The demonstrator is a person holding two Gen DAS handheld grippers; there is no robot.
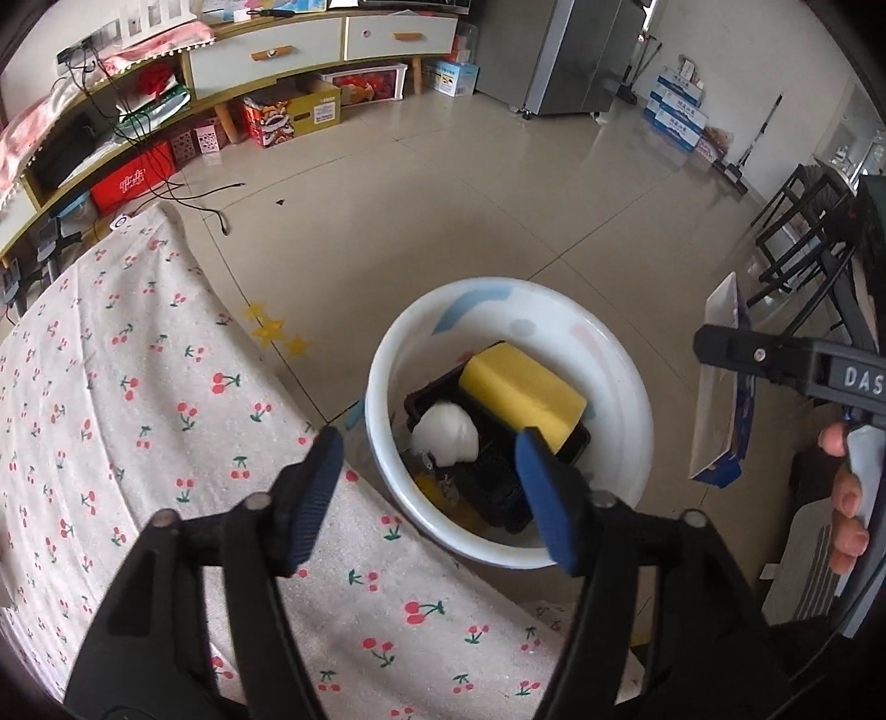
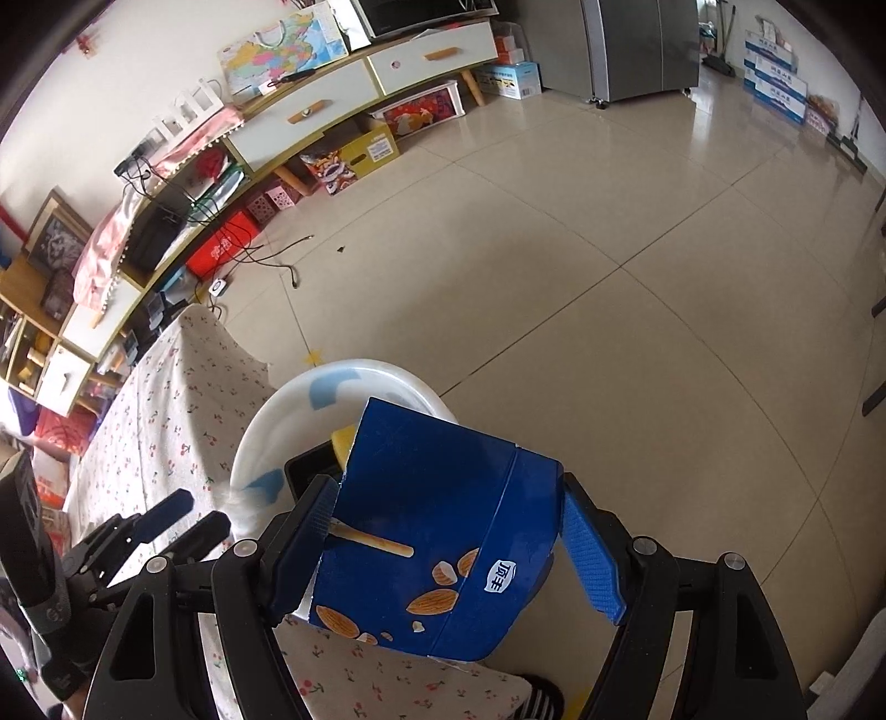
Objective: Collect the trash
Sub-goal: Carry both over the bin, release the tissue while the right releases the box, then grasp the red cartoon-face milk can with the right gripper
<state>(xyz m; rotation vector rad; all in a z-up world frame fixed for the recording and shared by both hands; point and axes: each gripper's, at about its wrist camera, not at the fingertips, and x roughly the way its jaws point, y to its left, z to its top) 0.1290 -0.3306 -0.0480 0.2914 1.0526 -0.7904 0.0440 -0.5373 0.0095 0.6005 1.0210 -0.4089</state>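
A white bin (image 1: 626,387) stands on the floor beside the table; it also shows in the right wrist view (image 2: 260,443). In it lie a yellow sponge (image 1: 520,393), a white crumpled wad (image 1: 446,435) and a black tray (image 1: 498,487). My left gripper (image 1: 429,487) is open and empty above the table edge, over the bin. My right gripper (image 2: 448,548) is shut on a blue carton (image 2: 437,526) with almond pictures and holds it above the bin's near side. The carton also shows edge-on in the left wrist view (image 1: 720,387).
The table wears a cherry-print cloth (image 1: 111,415). A TV cabinet (image 1: 266,55) with boxes under it runs along the far wall. A grey fridge (image 1: 559,50) and stacked cartons (image 1: 678,108) stand at the back. Black chairs (image 1: 803,232) are at the right. Cables (image 1: 205,205) lie on the floor.
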